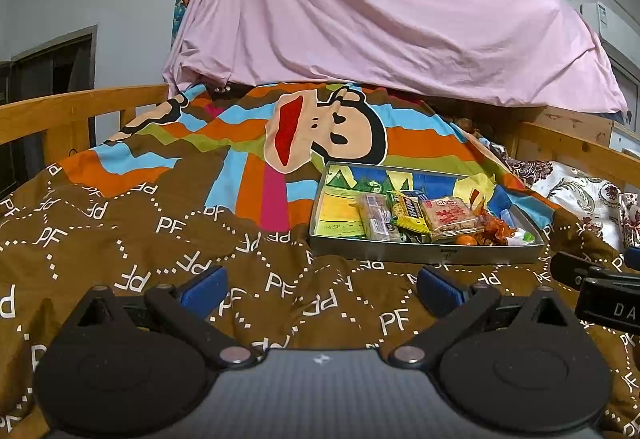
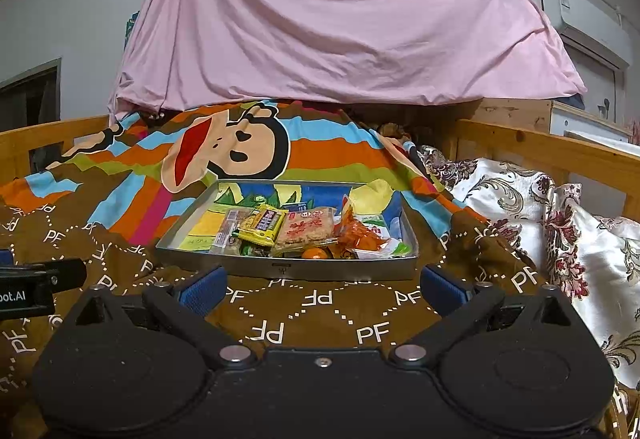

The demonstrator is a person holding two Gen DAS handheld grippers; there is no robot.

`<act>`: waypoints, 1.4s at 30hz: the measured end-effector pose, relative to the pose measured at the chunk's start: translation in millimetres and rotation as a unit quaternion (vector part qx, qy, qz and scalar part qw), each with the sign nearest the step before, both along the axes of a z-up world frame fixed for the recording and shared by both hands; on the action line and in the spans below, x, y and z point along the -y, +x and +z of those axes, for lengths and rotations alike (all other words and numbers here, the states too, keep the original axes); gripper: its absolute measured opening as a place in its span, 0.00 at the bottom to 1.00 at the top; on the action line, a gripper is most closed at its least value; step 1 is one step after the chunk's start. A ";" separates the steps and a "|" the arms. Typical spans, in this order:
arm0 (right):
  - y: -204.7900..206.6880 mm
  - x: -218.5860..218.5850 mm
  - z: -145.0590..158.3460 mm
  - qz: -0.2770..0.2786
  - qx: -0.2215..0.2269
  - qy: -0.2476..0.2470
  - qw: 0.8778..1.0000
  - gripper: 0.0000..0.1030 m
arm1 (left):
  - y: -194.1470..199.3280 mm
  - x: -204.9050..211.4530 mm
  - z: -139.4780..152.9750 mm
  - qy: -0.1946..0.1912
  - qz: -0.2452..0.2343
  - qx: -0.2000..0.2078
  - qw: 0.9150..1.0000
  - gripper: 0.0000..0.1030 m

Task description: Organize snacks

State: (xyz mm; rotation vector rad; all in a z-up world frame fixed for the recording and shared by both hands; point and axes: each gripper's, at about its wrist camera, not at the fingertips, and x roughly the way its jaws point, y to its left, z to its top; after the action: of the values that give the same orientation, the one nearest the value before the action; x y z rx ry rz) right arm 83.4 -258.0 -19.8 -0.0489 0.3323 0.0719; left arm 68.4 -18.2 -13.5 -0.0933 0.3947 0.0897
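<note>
We see the snacks [image 2: 296, 231] piled in a flat metal tray [image 2: 280, 270] on the brown blanket [image 2: 312, 315] on the bed. The tray sits just ahead of our right gripper [image 2: 322, 289] and near our left gripper [image 1: 320, 289]. Both grippers are spread wide and hold nothing.

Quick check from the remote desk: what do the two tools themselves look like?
Both look alike: the left tool and right tool have black bodies with round disc housings, silver pivot bolts, angled black linkage arms and blue textured fingertips. White lettering marks each tool's side. No sleeves, hands or cables show.
</note>
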 end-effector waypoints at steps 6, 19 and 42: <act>0.0 0.1 0.0 0.000 0.000 0.000 1.000 0.99 | -0.2 0.2 -0.4 0.002 0.000 0.000 1.000 1.00; 0.1 -0.2 0.0 0.000 0.000 0.000 1.000 0.99 | -0.2 -0.2 -1.2 0.003 -0.001 0.000 1.000 1.00; 0.3 -0.9 -1.1 0.001 -0.002 -0.001 1.000 0.99 | 2.2 6.9 -2.1 0.016 0.020 -0.023 0.999 0.99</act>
State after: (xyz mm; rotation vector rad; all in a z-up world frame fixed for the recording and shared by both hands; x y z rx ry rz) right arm 83.7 -257.1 -20.9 -0.0511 0.3371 0.0745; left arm 70.6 -25.1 -15.7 -0.0668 0.4372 0.1371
